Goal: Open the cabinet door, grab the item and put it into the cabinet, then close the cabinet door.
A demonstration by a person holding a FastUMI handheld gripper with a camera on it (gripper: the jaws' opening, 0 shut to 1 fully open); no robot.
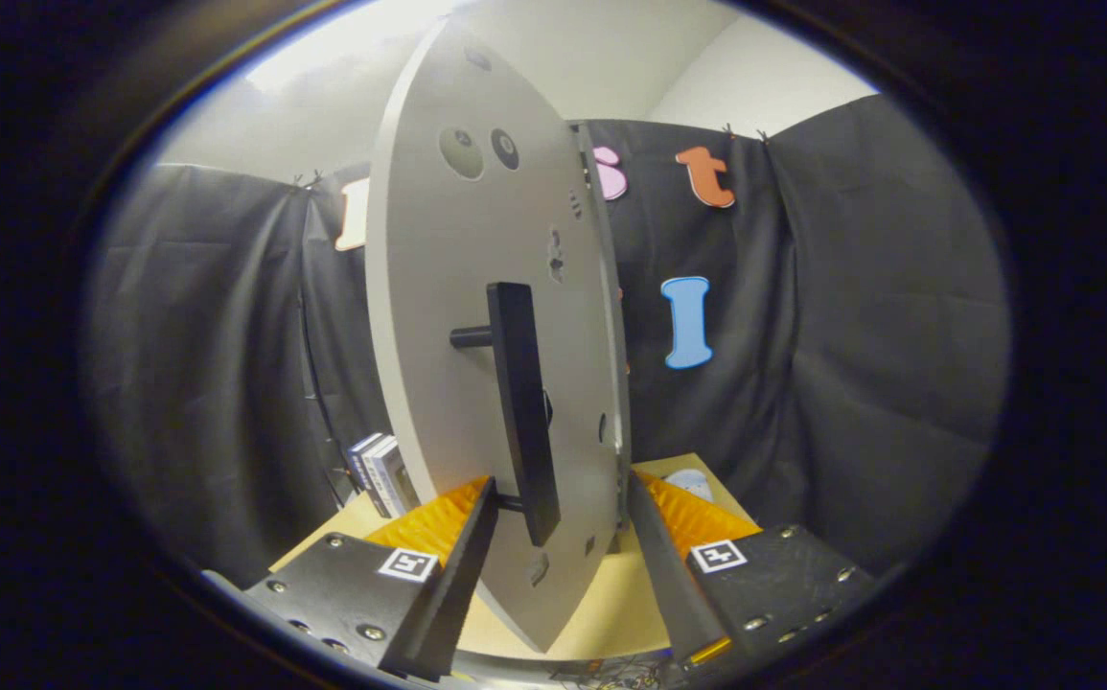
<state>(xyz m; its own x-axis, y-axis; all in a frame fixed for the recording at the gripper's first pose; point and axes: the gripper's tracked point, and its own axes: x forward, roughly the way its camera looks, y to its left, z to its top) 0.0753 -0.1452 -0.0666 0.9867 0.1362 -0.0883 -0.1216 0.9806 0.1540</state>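
1. Grey, smooth, flat panel: the cabinet door stands edge-on between the fingers of the gripper, with round recesses and small drilled holes on its face.
2. Handle: dark straight bar on short cylindrical posts, mounted upright on the door.
3. Gripper state: spread wide, one finger on each side of the door and handle; contact with either cannot be told.
4. Item: small boxy packs, upright on the pale wooden table, beyond the left finger, beside the door.
5. Backdrop: creased black cloth wall.

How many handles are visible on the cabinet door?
1. A bar handle stands on the cabinet door, between the open gripper fingers. The door's far face is hidden.
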